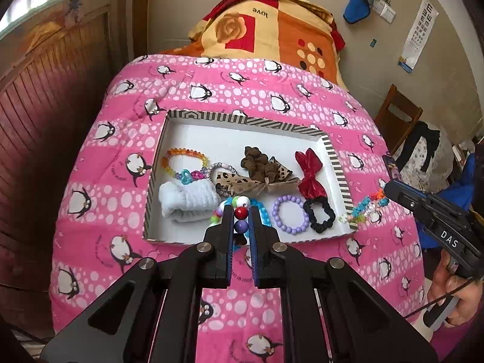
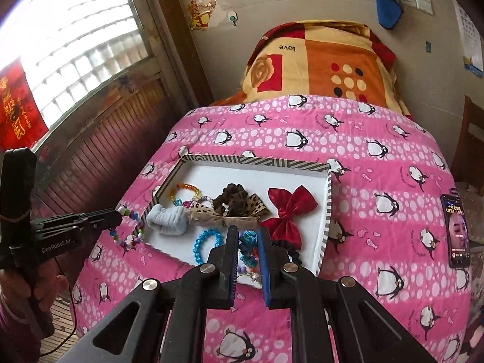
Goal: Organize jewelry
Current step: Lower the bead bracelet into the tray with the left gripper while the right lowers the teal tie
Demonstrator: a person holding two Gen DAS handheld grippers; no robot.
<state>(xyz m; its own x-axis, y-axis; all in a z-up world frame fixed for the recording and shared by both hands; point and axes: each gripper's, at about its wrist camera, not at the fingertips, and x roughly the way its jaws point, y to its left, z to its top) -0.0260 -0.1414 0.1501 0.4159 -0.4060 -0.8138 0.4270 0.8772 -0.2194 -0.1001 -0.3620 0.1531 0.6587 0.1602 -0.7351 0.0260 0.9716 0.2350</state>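
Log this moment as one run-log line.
left gripper: shut on multicoloured bead bracelet | right gripper: shut on teal braided bracelet | both above striped-rim white tray

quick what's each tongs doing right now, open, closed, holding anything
Left tongs: closed on a multicolour bead bracelet.
Right tongs: closed on a blue braided bracelet.

Orange-and-yellow patchwork blanket [image 2: 320, 60]: "love", seen upside down, on a yellow patch.
Black right gripper [image 1: 385, 189]: white letters "DAS" on its body.
Black left gripper [image 2: 119, 213]: "GenRobot.AI" on its side.
White eye chart [image 1: 422, 27] on the wall: rows of E marks.
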